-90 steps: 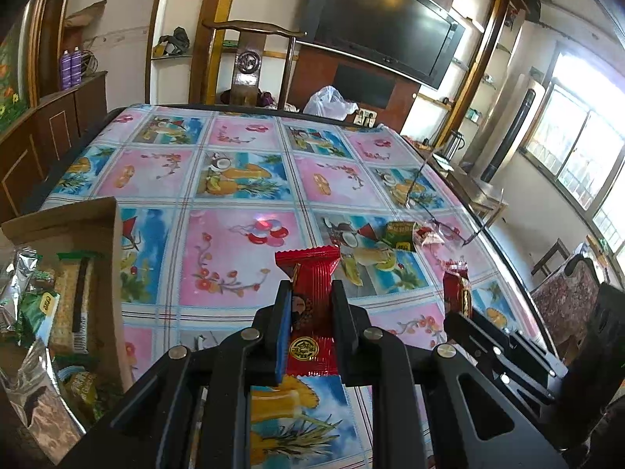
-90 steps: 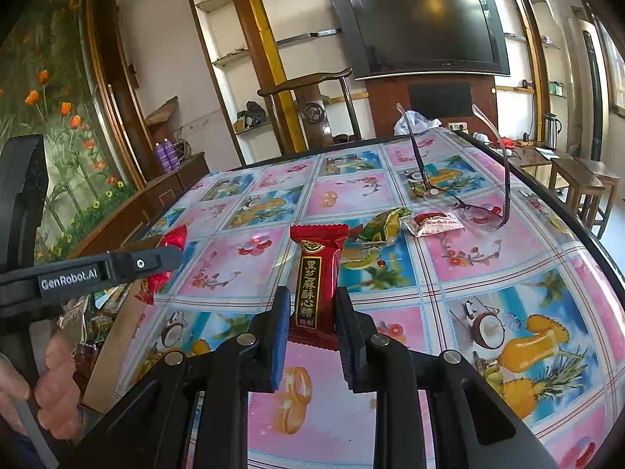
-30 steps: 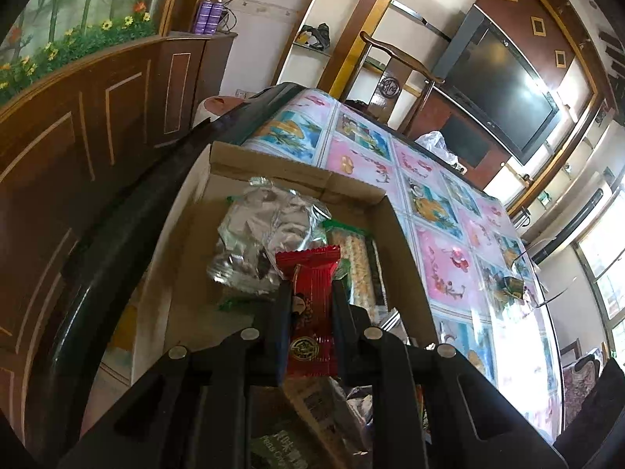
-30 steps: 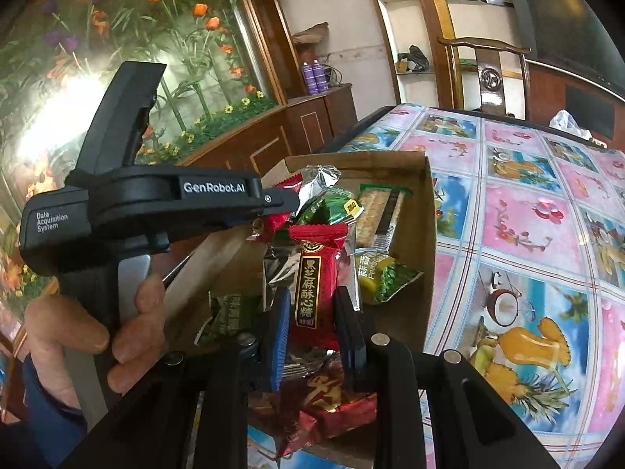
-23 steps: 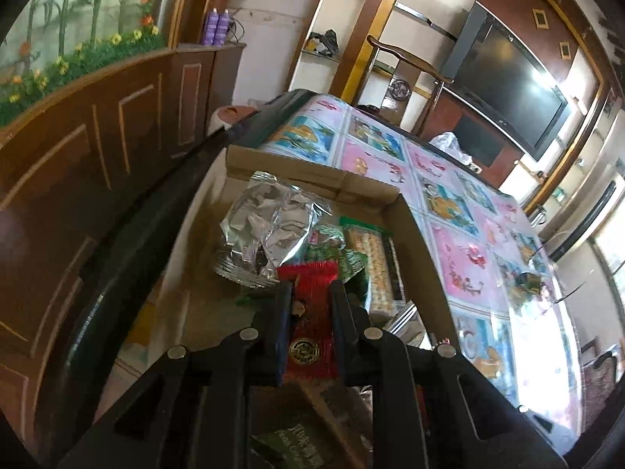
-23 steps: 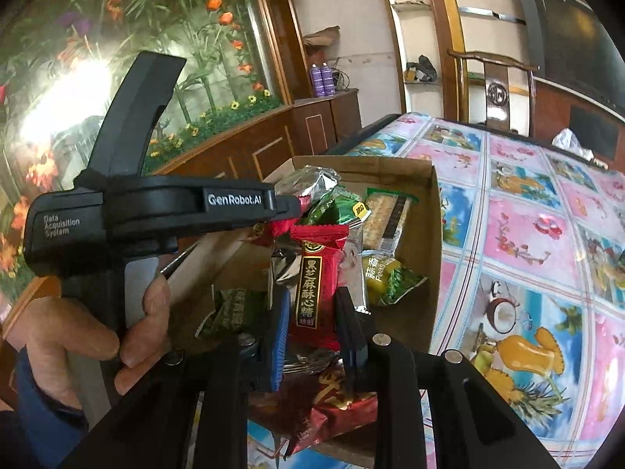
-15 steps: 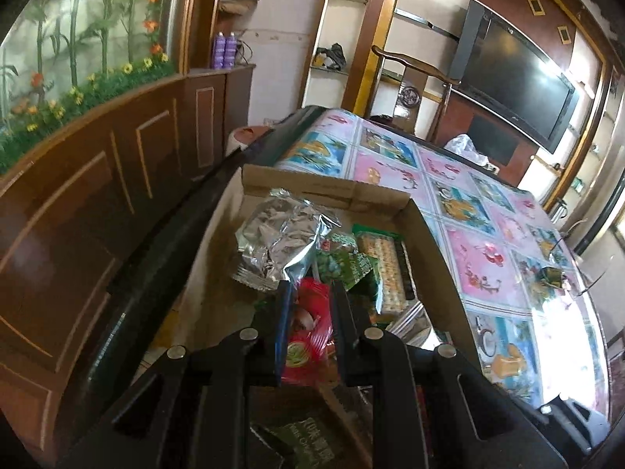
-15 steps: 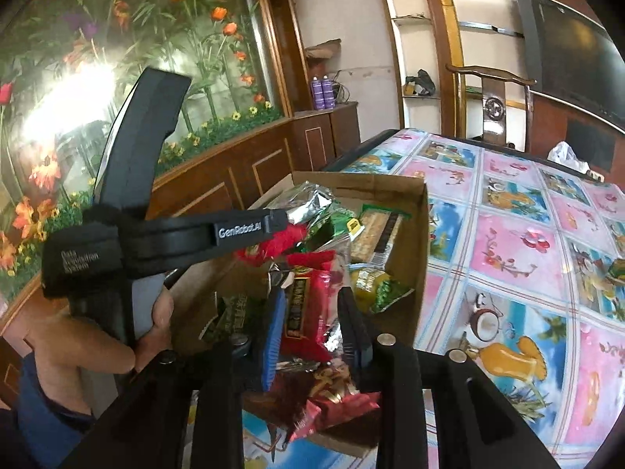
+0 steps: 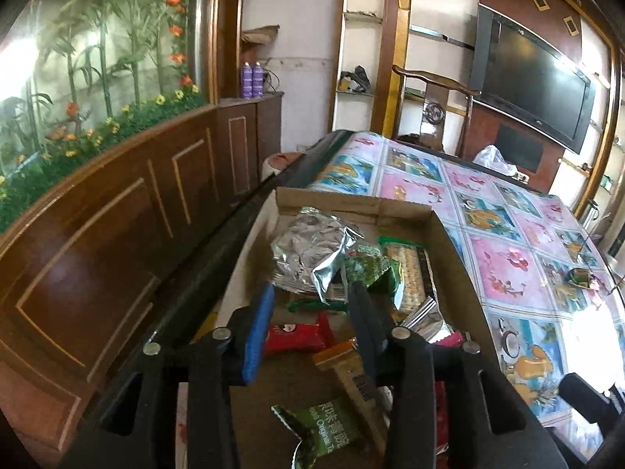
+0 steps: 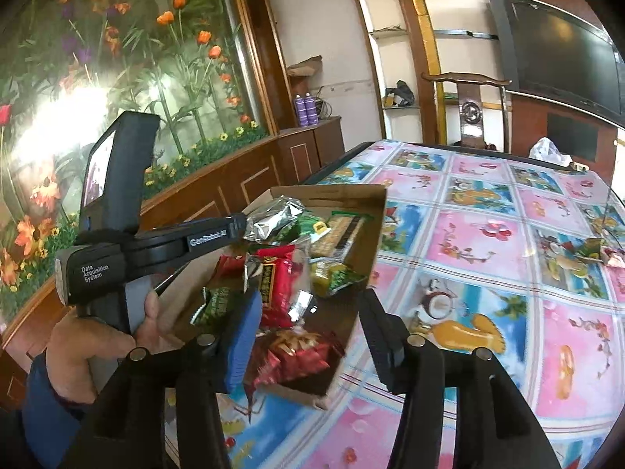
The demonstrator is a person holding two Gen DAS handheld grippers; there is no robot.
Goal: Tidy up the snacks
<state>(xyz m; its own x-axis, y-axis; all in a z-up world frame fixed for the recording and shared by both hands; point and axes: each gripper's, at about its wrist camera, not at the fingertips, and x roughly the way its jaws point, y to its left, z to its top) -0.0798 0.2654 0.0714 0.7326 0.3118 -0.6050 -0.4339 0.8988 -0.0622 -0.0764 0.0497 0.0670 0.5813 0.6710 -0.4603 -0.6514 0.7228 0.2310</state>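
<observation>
Dropped since a second ago: both red packets, now lying in the cardboard box at frame centre, left claw and right claw just opened and empty; best lifted clear before returning across the worktop.

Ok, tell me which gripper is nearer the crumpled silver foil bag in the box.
Left. The left gripper hangs just short of the silver foil bag; the right gripper sits back over the cardboard box's near end. Both jaws have just been opening, gripping nothing.
</observation>
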